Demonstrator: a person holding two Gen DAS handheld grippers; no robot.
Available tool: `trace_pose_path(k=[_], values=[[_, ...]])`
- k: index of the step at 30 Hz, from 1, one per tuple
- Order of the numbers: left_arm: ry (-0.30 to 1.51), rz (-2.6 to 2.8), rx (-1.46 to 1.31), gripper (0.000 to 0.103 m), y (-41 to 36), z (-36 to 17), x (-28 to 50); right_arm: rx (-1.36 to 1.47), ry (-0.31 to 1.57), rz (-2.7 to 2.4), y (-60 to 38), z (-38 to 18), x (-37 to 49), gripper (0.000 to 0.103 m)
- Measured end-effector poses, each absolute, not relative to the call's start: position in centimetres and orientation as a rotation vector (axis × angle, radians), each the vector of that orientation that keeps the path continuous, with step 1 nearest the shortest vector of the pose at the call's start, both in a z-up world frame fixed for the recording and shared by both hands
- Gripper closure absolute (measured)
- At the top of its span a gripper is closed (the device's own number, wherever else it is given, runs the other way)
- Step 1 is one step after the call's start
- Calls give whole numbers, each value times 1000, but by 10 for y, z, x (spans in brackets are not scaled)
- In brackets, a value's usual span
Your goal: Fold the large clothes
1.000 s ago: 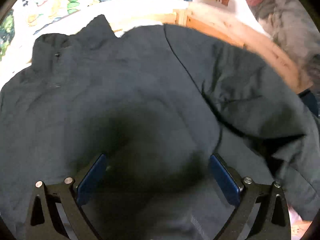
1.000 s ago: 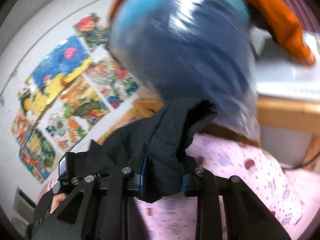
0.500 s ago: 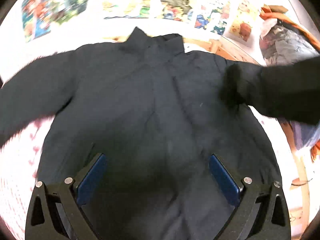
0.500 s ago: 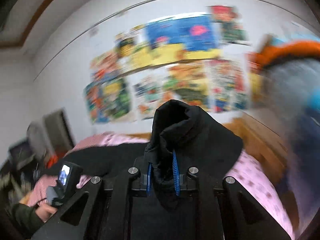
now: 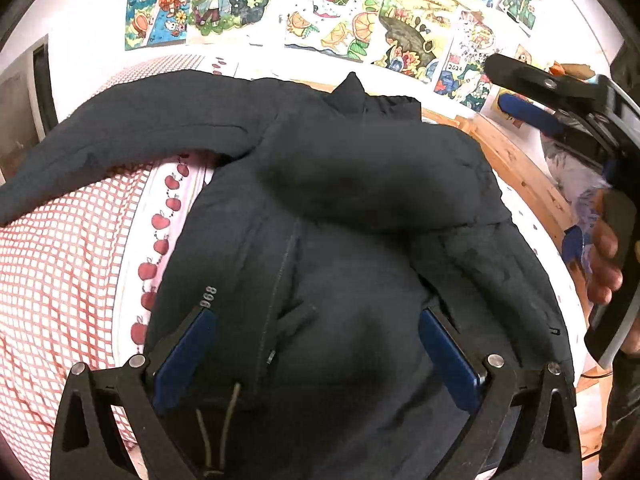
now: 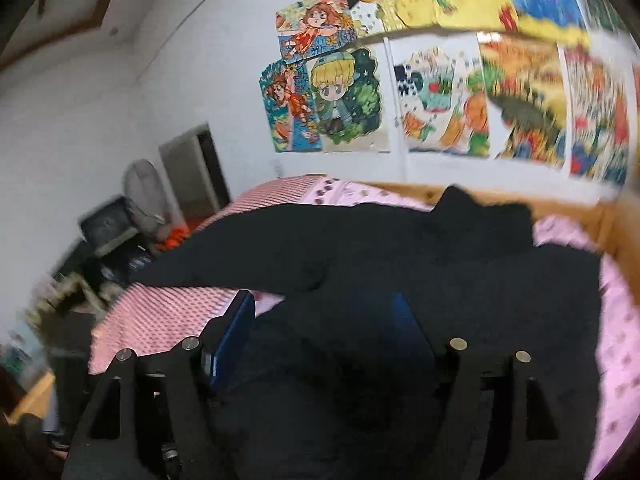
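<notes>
Both wrist views over jacket (image 5: 340, 208) (close)

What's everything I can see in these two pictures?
jacket: one, black, spread front-up on the bed, one sleeve folded across the chest, the other stretched out to the side
bedding: red-checked cover with an apple-print border, and pink spotted sheet, under the jacket
bed frame: one, light wood, along the bed's far edge
drawings: many, bright colours, stuck on the white wall
doorway: one, dark, in the wall beyond the bed
left gripper: black with blue pads, open, above the jacket's lower front
right gripper: black with blue pads, open, empty, over the jacket
hand: one, holding the right gripper
</notes>
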State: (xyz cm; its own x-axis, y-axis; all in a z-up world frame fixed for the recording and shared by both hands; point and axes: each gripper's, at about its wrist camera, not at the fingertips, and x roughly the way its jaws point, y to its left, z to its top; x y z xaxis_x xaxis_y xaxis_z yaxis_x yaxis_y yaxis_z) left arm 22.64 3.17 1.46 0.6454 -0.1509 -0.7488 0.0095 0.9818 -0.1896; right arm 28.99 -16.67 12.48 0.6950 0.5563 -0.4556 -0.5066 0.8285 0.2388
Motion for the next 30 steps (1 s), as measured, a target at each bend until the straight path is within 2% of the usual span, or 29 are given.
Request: trace_pose_path(k=[5, 12, 17, 18, 20, 21, 22, 23, 25, 30], values=[[878, -114, -159, 0, 34, 8, 249, 157, 523, 492, -220, 106, 271, 25], [1010, -80, -281, 3, 41, -16, 333, 207, 587, 304, -302, 63, 252, 25], [1020, -91, -459, 6, 45, -25, 369, 195, 658, 185, -337, 32, 270, 24], [1028, -91, -481, 14, 45, -27, 373, 206, 674, 169, -342, 26, 274, 24], [1064, -62, -515, 37, 43, -38, 385, 238, 702, 148, -351, 15, 282, 24], [1085, -39, -518, 57, 41, -44, 389, 265, 718, 138, -356, 7, 284, 24], [1093, -18, -515, 67, 40, -47, 391, 284, 730, 130, -360, 1, 288, 24], [1088, 6, -508, 71, 39, -48, 392, 296, 737, 125, -362, -4, 289, 24], [1053, 32, -473, 94, 37, -45, 391, 308, 750, 110, -365, -11, 293, 24], [875, 30, -361, 97, 27, -9, 382, 316, 743, 61, -368, -4, 316, 24]])
